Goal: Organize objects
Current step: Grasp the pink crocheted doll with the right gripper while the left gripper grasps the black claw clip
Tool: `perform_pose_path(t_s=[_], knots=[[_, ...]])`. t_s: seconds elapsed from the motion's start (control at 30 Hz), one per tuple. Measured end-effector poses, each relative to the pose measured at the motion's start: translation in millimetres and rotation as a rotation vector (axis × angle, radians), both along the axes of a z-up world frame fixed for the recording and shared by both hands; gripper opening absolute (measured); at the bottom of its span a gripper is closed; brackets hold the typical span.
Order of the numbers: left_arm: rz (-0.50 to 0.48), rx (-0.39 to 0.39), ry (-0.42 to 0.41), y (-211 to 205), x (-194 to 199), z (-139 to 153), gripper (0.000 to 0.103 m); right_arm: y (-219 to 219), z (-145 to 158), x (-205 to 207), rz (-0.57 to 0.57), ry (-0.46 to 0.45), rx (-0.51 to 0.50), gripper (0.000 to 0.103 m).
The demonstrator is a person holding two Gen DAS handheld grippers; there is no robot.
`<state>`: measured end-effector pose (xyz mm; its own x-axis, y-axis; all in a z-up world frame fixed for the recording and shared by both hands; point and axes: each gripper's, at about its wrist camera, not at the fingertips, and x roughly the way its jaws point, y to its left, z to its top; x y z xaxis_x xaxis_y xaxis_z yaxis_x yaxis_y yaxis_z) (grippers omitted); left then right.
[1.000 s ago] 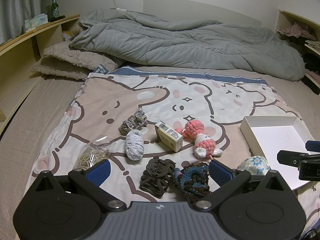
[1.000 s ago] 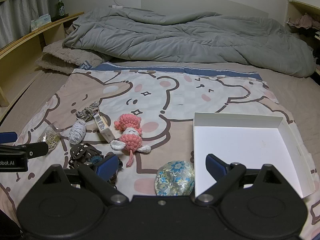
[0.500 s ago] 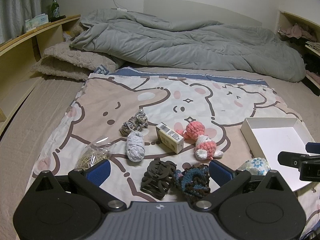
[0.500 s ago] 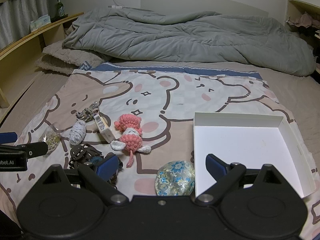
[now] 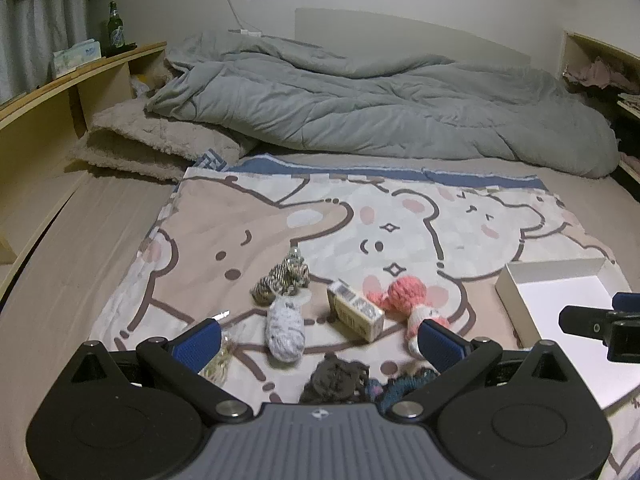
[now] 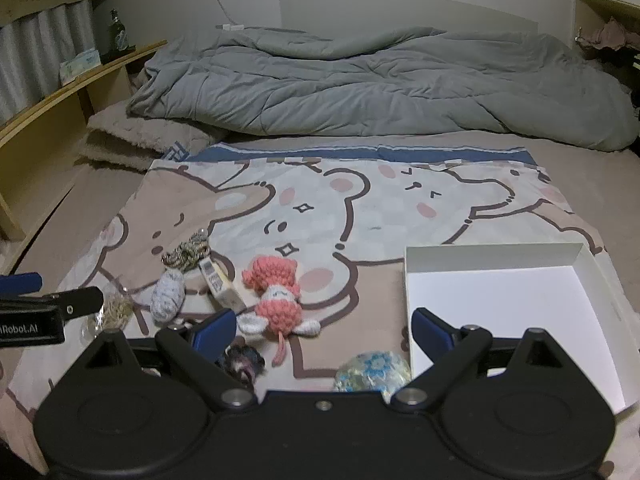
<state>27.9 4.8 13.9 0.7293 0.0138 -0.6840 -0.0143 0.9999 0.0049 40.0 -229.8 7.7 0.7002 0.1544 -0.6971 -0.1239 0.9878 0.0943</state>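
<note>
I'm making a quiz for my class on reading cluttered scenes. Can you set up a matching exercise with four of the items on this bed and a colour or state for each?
Things:
1. crocheted doll
2. white box
3. small carton
4. round floral pouch

Descriptions:
A. open and empty
B. pink and white, lying on its side
C. blue flower print, right in front of the right gripper
D. cream with a barcode on one end, between the pale yarn bundle and the doll

Pairs: 1-B, 2-A, 3-D, 4-C
</note>
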Motion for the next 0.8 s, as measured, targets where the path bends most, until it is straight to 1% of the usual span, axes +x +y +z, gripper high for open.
perform_pose_path(t_s=[0.13, 0.2, 0.37, 0.5, 0.63, 0.8], knots=[[-0.004, 0.002, -0.007, 1.5, 12.9, 2.4, 0.103, 0.0, 5.2, 16.5, 0.000, 0.024, 0.050, 0.095], [-0.003, 0.008, -0.007, 1.0, 21.4, 1.9, 0.103, 0.3, 6.7, 23.5, 0.000, 0.026, 0.058, 0.095], [0.014, 0.017, -0.020, 2.3, 41.8, -5.5, 0.103, 3.9, 4.4, 45.7, 0.007, 0.024, 0.053, 0.096], [0.038, 0.017, -0.021, 7.9, 56.9, -17.1, 0.103, 9.5, -1.2, 65.4, 0.019, -0.003, 0.023, 0.098], [0.026, -0.012, 0.023, 13.8, 70.7, -29.4, 0.103, 13.4, -12.1, 86.6, 0.024, -0.004, 0.012, 0.098], [0.023, -0.028, 0.111, 18.1, 83.1, -49.5, 0.103, 20.9, -30.9, 106.8, 0.048, 0.001, 0.033, 0.099]])
